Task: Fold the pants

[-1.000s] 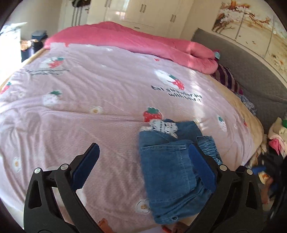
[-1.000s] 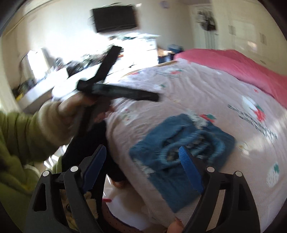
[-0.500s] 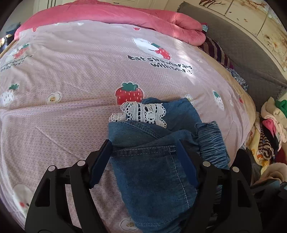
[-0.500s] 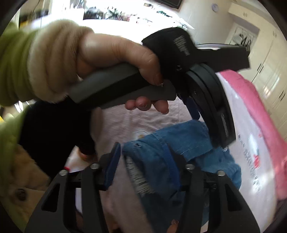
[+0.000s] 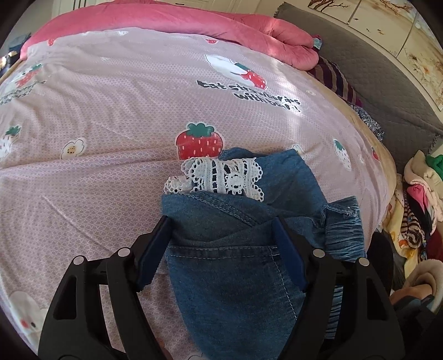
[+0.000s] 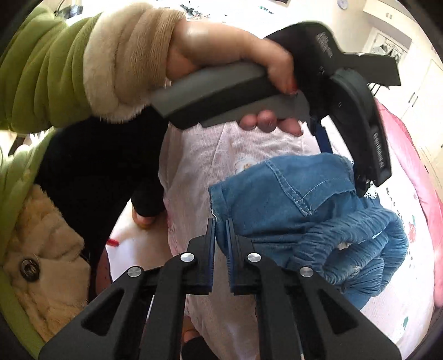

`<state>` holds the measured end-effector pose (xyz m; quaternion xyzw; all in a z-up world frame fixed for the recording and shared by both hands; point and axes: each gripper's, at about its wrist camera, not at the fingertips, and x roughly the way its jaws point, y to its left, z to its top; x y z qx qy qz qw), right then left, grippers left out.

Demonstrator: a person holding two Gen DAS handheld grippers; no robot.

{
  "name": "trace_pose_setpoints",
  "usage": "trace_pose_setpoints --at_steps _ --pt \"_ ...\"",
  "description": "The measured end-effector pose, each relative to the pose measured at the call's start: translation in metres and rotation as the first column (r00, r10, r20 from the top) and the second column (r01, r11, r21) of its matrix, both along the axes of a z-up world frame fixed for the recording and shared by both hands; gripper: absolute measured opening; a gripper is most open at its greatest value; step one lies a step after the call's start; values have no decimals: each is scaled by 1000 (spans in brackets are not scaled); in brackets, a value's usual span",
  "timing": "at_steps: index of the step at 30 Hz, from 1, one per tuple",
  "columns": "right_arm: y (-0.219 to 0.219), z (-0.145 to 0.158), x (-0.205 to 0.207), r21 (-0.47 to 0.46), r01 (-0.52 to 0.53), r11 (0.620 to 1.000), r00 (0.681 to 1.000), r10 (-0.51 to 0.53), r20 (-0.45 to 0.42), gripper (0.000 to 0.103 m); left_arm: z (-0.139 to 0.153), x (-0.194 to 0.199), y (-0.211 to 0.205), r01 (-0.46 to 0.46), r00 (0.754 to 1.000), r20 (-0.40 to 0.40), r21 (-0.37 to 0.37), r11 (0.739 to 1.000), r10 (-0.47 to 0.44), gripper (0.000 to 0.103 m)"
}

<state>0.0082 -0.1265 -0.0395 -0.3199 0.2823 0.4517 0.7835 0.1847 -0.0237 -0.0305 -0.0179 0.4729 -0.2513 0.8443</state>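
Folded blue denim pants (image 5: 238, 277) with white lace trim (image 5: 218, 177) lie on the pink strawberry-print bedspread (image 5: 124, 110) near its near edge. My left gripper (image 5: 221, 249) is open, its blue-padded fingers straddling the pants' folded top layer. In the right wrist view my right gripper (image 6: 220, 235) is shut on a near corner of the pants (image 6: 290, 199), lifting the cloth slightly. The left gripper (image 6: 360, 110), held by a hand, shows above the pants in that view.
A rolled pink quilt (image 5: 193, 25) lies across the far side of the bed. A grey headboard (image 5: 387, 91) stands at the right, with a heap of clothes (image 5: 415, 199) beside the bed. The person's green coat sleeve (image 6: 41, 72) fills the left of the right wrist view.
The left gripper moved down onto the pants, its fingers now around the top layer. The right gripper closed in on the pants' near corner and shut on it.
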Motion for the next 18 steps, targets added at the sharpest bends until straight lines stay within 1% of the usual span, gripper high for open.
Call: trace_pose_setpoints --at_steps 1,2,4,5,8,10,12,13,16,18 --pt "1 7 -6 20 -8 1000 1000 8 21 10 0 0 0 0 1000 1 2 1000 0 66" --pt "4 12 -10 29 -18 999 999 16 48 14 0 0 0 -1 1000 4 2 1000 1 66" --pt "15 15 -11 3 -38 999 994 38 106 18 0 0 1 -3 1000 4 0 1000 3 66" --pt "21 13 -11 -13 -46 999 991 47 122 18 0 0 1 -4 1000 4 -1 1000 4 66" --pt "40 1 -12 -81 -79 994 982 92 168 21 0 0 1 -1 1000 6 1 1000 1 66" --pt "54 -11 -14 -167 -96 981 965 133 226 22 0 -1 2 1 1000 5 0 1000 -1 66" --pt "64 -23 -11 -244 -69 967 958 133 256 21 0 -1 1 2 1000 6 4 1000 -2 66" --pt "67 -25 -12 -256 -65 964 960 131 249 21 0 -1 1 2 1000 8 6 1000 -2 66" --pt "64 -20 -11 -226 -83 971 980 121 160 7 1 -3 0 0 1000 19 9 1000 0 66" --pt "55 -18 -12 -204 -99 974 985 125 115 4 0 -3 0 -3 1000 20 2 1000 3 66"
